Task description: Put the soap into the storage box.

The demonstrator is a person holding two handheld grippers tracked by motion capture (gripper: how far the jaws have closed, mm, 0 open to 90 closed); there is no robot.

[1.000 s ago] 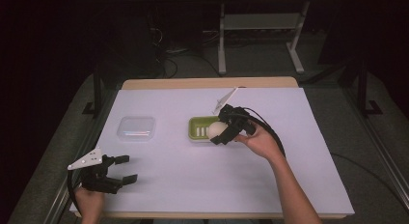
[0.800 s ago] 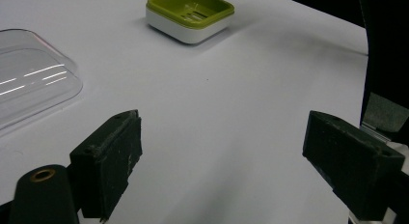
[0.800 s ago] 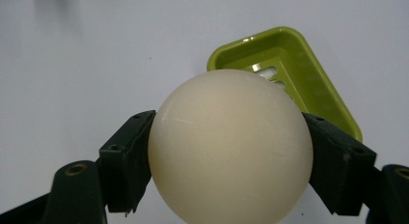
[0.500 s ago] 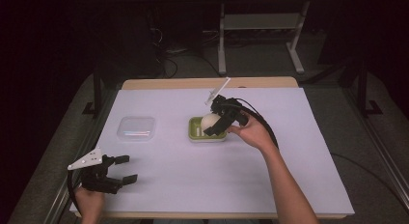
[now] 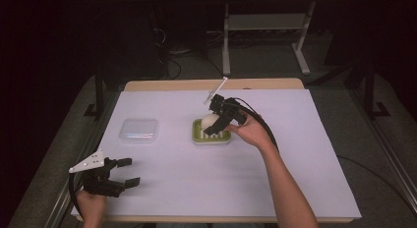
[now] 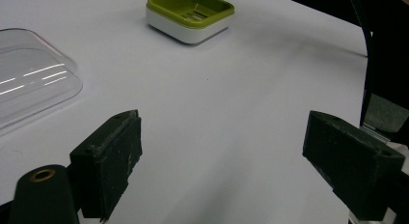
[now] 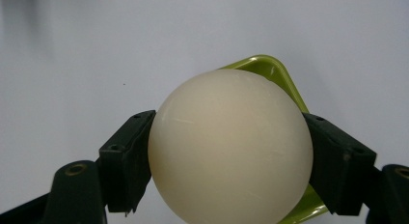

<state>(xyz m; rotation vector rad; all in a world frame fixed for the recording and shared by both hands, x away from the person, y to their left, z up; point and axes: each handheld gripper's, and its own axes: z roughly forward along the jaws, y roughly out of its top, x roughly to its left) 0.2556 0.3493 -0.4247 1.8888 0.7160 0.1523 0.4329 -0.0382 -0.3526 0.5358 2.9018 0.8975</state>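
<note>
Close to the near left corner of the bench, the left hand-held gripper sits low over the white top. Its two black jaws are spread wide apart, and there is nothing between them. A hand holds it from the near edge. In the left gripper view, bare white bench shows between the jaws.

A bit farther back, toward the left side, a clear plastic lid lies flat on the bench. It is well apart from the left hand-held gripper.

Near the middle of the bench sits a green soap dish with a white base. The right hand-held gripper is right above it. This hand-held gripper holds a cream ball, with one jaw pressed on each side of it. In the right gripper view, the cream ball is snug between the two jaws, and the green soap dish peeks out from behind it. The ball looks lifted a little above the dish, but it is hard to tell if they touch. The right hand comes in from the near right side.
</note>
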